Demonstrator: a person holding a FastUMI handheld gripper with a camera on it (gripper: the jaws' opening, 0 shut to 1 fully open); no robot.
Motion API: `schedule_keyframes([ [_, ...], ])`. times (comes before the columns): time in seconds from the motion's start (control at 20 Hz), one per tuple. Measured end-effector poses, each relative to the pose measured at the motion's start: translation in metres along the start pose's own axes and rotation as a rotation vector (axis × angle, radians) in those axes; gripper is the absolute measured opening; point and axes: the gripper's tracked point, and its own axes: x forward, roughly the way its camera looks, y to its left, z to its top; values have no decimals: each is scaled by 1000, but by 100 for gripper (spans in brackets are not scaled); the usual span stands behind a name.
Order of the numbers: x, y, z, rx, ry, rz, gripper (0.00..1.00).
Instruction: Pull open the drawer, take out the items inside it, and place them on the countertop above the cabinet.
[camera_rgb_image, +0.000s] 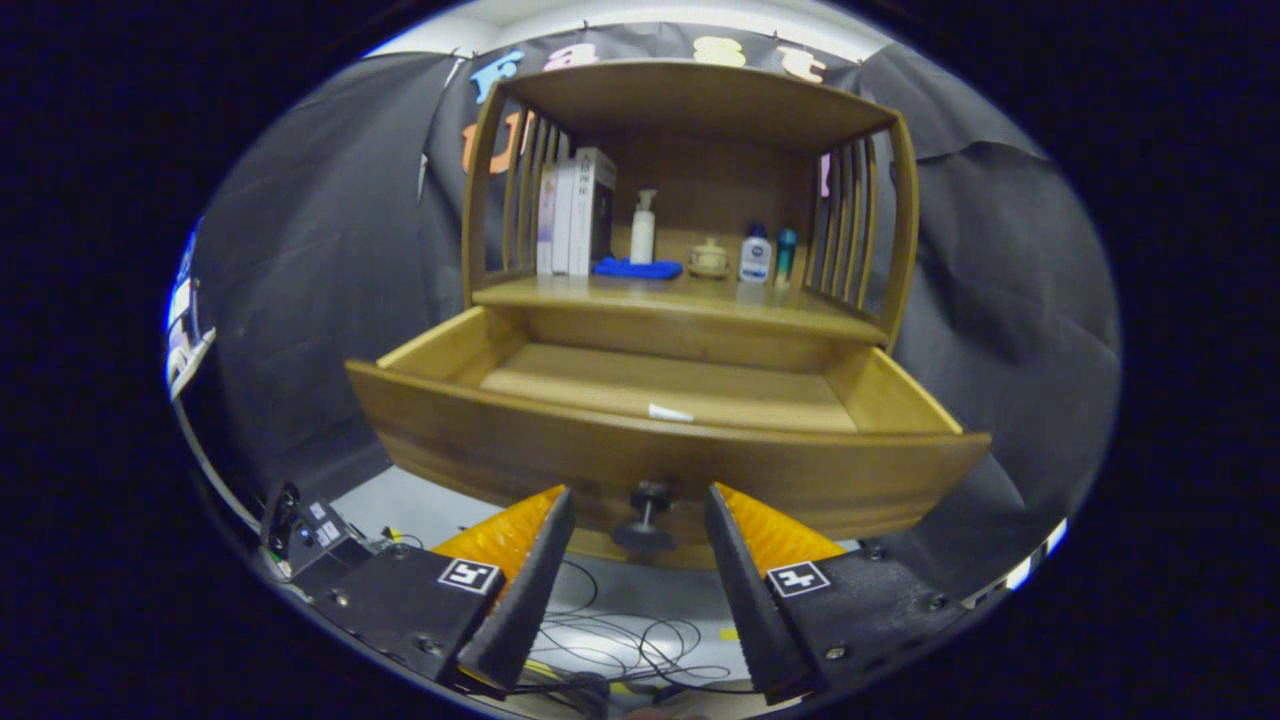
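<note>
The wooden cabinet's drawer (560, 440) stands pulled out toward me. Its dark knob (648, 508) sits between my fingers, which do not touch it. My gripper (640, 500) is open. Inside the drawer, near the front wall, a small white item (668, 412) peeks over the rim; the rest of the drawer floor looks bare. On the countertop (680, 298) above the drawer lie a blue cloth (637, 268), a white pump bottle (643, 228), a small pale jar (709, 258), a white bottle with a blue cap (755, 254) and a teal bottle (785, 257).
Several boxes (575, 212) stand upright at the countertop's left end. Slatted side rails (850, 225) and a top shelf (700, 105) enclose the countertop. Cables (620, 630) lie on the floor below the drawer.
</note>
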Motion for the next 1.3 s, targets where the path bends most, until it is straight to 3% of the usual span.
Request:
schedule_keyframes([
  [0.15, -2, 6, 38, 30, 11, 58, 99],
  [0.4, 39, 0, 77, 79, 130, 85, 99],
  [0.8, 125, -12, 39, 120, 465, 60, 98],
  [0.95, 138, -12, 17, 147, 608, 55, 97],
  [1.3, 154, -14, -9, 153, 760, 2, 97],
])
